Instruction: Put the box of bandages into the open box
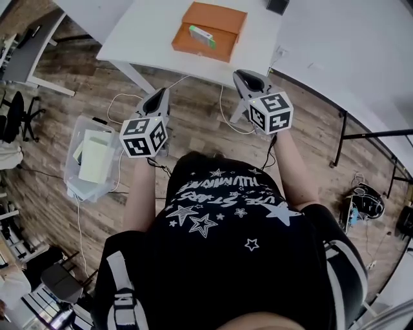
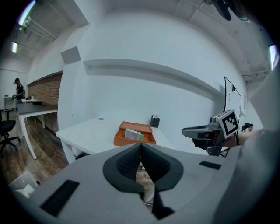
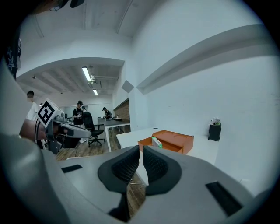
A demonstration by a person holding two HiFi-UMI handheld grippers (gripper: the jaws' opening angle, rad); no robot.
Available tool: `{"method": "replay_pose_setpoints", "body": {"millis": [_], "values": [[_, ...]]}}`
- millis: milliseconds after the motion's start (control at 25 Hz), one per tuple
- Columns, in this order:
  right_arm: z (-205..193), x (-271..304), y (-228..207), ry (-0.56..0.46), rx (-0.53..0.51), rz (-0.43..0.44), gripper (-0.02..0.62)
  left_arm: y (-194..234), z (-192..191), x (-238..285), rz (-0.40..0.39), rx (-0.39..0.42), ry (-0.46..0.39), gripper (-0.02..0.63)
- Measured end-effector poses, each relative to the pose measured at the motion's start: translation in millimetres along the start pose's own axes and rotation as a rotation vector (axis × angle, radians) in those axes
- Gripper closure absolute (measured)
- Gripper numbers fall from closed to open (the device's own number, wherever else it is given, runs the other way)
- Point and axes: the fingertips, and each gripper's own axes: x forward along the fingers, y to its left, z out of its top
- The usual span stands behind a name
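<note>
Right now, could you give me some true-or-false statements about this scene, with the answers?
1. The left gripper and the right gripper are both shut and empty. True.
2. The orange box lies on the floor. False: it sits on the white table.
3. The bandage box is inside the orange box. True.
4. One gripper touches the orange box. False: both are held short of the white table.
5. A clear bin stands on the floor. True.

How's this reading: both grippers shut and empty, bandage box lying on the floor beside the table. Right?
Not the floor: the bandage box sits in the orange box on the white table, as the head view shows. The left gripper and right gripper are shut and empty.
</note>
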Motion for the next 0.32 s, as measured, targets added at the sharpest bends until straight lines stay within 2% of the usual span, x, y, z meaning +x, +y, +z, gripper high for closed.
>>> {"method": "replay_pose_setpoints", "body": {"millis": [320], "values": [[10.2, 9.1, 8.1, 0.027, -0.021, -0.008, 0.537, 11.0, 11.7, -0.5, -0.018, -0.024, 0.005, 0.586]]}}
